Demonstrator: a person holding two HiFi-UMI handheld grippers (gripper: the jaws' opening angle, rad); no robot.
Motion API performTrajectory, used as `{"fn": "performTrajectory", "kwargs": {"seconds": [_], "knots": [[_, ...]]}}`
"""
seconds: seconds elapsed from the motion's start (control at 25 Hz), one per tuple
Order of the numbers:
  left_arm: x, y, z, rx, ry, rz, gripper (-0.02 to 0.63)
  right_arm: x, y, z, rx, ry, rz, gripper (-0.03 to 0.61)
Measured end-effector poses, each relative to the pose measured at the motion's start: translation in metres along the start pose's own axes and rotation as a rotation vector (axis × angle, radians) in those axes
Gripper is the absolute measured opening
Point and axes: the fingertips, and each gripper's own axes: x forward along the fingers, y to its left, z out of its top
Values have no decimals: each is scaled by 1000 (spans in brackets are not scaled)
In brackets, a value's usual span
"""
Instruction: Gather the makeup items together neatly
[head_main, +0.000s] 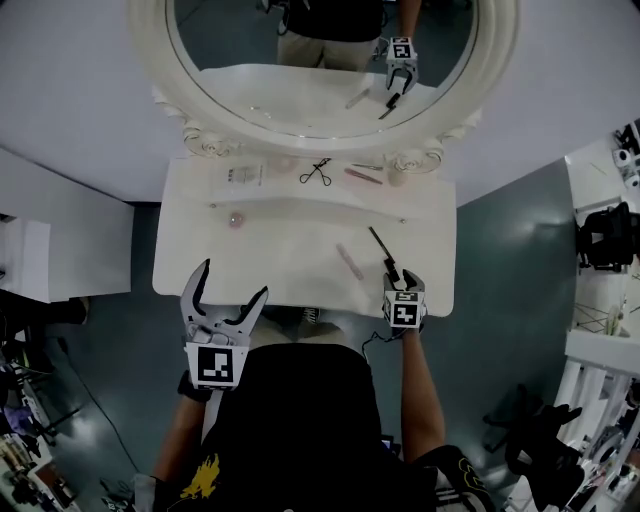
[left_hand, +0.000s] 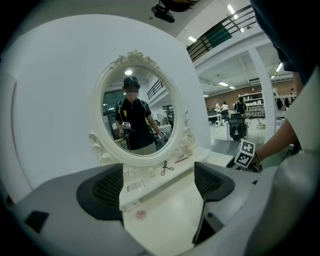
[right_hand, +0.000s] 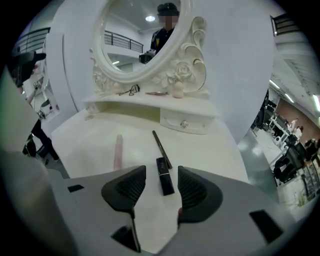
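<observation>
A short black lipstick tube (right_hand: 165, 180) lies on the white vanity table (head_main: 290, 250) near its front right. My right gripper (right_hand: 161, 174) stands around it, the jaws part-way apart with a gap on each side of the tube. A thin black pencil (right_hand: 161, 148) lies just beyond the tube, and a pink tube (right_hand: 118, 152) lies to the left. My left gripper (head_main: 235, 278) hangs wide open and empty over the front left edge. On the raised shelf lie an eyelash curler (head_main: 317, 172), a pink stick (head_main: 362, 176) and a small bottle (head_main: 397, 178). A small pink round item (head_main: 237, 220) sits at the left.
An oval white-framed mirror (head_main: 320, 60) stands at the back of the shelf. A flat white labelled pack (head_main: 244, 175) rests on the shelf's left. A small drawer with a knob (right_hand: 184, 123) sits under the shelf. Grey floor surrounds the table.
</observation>
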Motion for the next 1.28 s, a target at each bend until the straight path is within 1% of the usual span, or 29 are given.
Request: {"fn": "performTrajectory", "kwargs": {"seconds": [0.08, 0.16, 0.24, 0.36, 0.44, 0.64, 0.72, 0.84, 0.96, 1.04, 1.12, 1.28], "knots": [[9, 2, 0, 18, -9, 4, 451, 12, -3, -6, -33, 43, -4, 216], [13, 6, -5, 24, -16, 17, 451, 18, -2, -14, -36, 72, -8, 213], [16, 10, -17, 23, 11, 34, 451, 23, -1, -18, -35, 82, -8, 206], [22, 5, -33, 3, 52, 35, 451, 24, -6, -21, -33, 98, -9, 196], [24, 3, -46, -26, 87, 26, 451, 26, -4, -24, -38, 109, -2, 185], [27, 0, -58, -58, 121, 16, 451, 36, -2, -25, -32, 117, 5, 162], [29, -1, -56, -49, 112, 10, 450, 36, -4, -24, -20, 114, 1, 138], [29, 0, -56, -39, 105, 8, 449, 39, -3, -24, -18, 109, 3, 129], [29, 1, -58, -51, 110, 14, 449, 38, 1, -22, -24, 107, 10, 112], [30, 4, -56, -35, 96, 13, 449, 36, 3, -19, -21, 103, 11, 107], [31, 6, -56, -28, 76, 7, 449, 33, 4, -18, -8, 107, 3, 107], [30, 14, -62, -66, 123, -6, 445, 30, 10, -11, 75, 99, -15, 106]]}}
